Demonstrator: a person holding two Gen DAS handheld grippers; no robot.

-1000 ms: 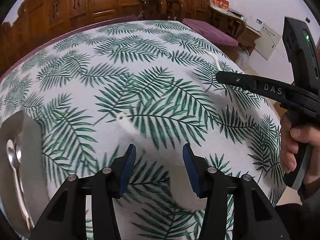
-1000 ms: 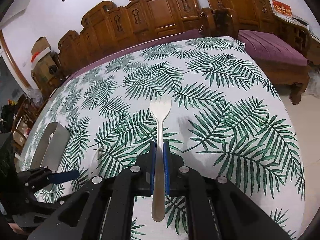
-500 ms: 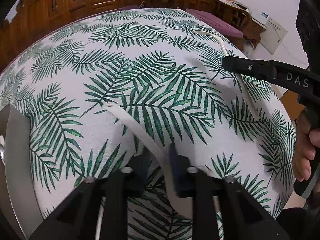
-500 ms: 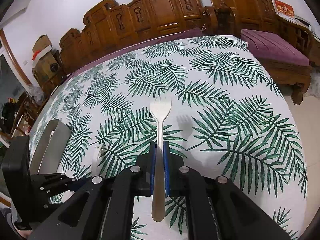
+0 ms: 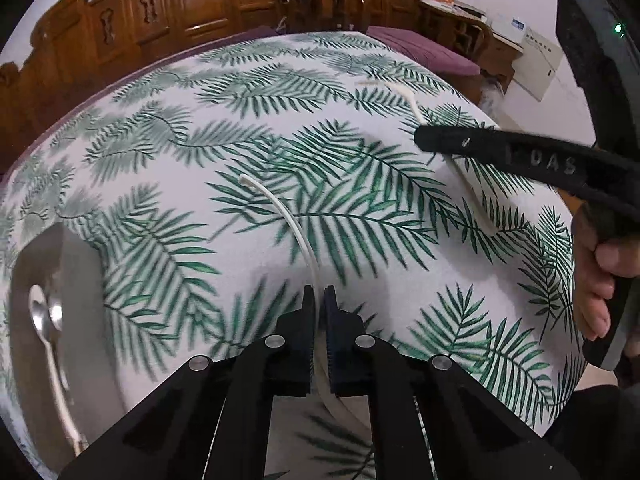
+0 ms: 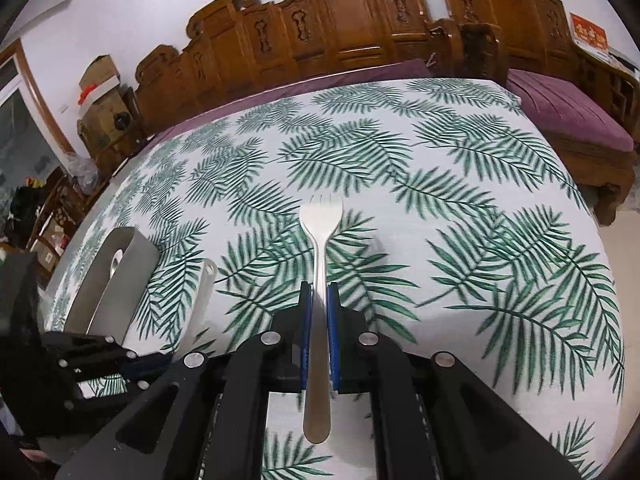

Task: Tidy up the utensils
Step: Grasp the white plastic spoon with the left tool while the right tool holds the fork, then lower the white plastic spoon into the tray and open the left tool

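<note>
My left gripper (image 5: 319,296) is shut on a white plastic utensil (image 5: 296,228), seen edge-on, held above the table with its handle end pointing away. It also shows in the right wrist view (image 6: 202,292). My right gripper (image 6: 319,292) is shut on a metal fork (image 6: 320,240), tines pointing away over the tablecloth. A metal tray (image 5: 80,320) with a metal spoon (image 5: 44,320) in it lies at the left; it also shows in the right wrist view (image 6: 132,256). The right gripper's fingers (image 5: 480,144) reach in at the right.
The table carries a white cloth with green palm leaves (image 6: 440,200). Carved wooden benches with purple cushions (image 6: 560,112) stand behind and to the right. The table's right edge drops to the floor (image 6: 624,248).
My left gripper closed on the white utensil and lifted it off the cloth, so it now stands edge-on. My right gripper kept hold of the fork and shifted slightly.
</note>
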